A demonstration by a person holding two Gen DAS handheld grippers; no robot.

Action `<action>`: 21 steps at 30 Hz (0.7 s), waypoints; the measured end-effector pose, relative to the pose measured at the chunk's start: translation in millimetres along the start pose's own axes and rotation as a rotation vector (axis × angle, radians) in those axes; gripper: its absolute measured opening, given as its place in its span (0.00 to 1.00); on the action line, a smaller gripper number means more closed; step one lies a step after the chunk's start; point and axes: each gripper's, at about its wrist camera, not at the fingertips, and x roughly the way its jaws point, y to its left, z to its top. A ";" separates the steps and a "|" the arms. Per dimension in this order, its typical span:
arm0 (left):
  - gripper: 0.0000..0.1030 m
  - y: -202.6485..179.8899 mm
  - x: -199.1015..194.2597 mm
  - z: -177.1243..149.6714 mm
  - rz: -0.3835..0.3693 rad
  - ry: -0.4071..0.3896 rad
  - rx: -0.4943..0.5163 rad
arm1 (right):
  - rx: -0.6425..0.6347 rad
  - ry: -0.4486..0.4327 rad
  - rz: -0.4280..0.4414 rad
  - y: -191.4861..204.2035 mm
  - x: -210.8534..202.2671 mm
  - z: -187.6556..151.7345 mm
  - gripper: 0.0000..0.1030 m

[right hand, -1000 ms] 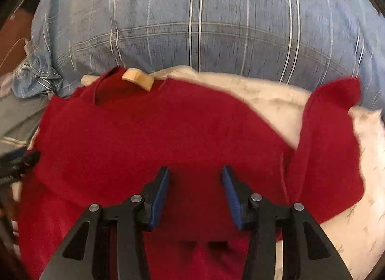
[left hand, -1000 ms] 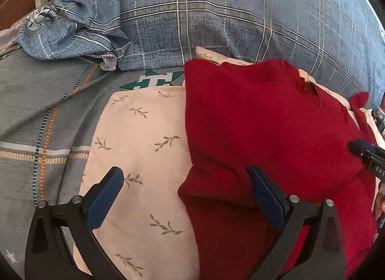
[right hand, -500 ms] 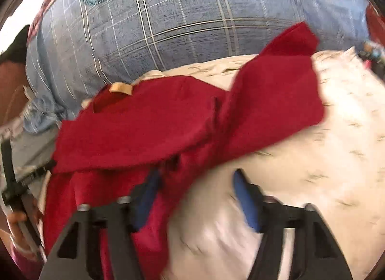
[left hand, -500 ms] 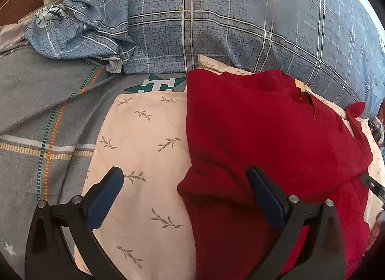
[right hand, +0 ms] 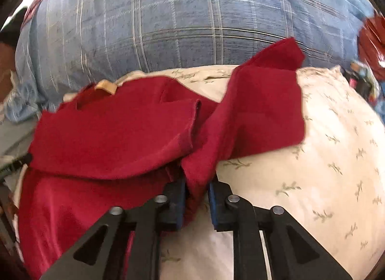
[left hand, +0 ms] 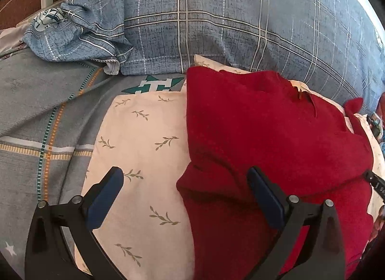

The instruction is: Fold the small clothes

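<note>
- My right gripper (right hand: 196, 192), lower centre, has just been closing and pinches a fold of the red shirt (right hand: 115, 135).
- My left gripper (left hand: 185, 192) is spread wide, straddling the shirt's edge on the cream pillow (left hand: 142, 140).

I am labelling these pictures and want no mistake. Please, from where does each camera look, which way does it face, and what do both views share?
Left wrist: sits on the left gripper, looking forward and down at the red garment's left edge on the cream cloth; its open fingers show.
Right wrist: sits on the right gripper, looking forward and down at the garment's sleeve; its fingers, which have just been closing, pinch red fabric.
Shared: garment, cream cloth, blue plaid pillow.
</note>
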 end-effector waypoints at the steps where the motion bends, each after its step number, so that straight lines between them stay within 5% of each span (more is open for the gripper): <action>1: 1.00 0.8 -0.8 0.4 -0.002 -0.001 -0.003 | 0.032 -0.007 0.011 -5.4 -6.4 0.6 0.33; 5: 1.00 3.5 -2.2 1.4 -0.010 -0.003 -0.017 | 0.047 -0.078 -0.039 -13.4 -33.9 14.2 0.43; 10: 1.00 2.5 -2.4 0.4 -0.005 -0.001 -0.014 | 0.083 -0.104 -0.070 -21.9 -19.2 59.3 0.59; 21: 1.00 5.1 2.3 1.7 -0.007 -0.021 -0.027 | 0.097 0.061 -0.261 -44.9 98.6 141.2 0.57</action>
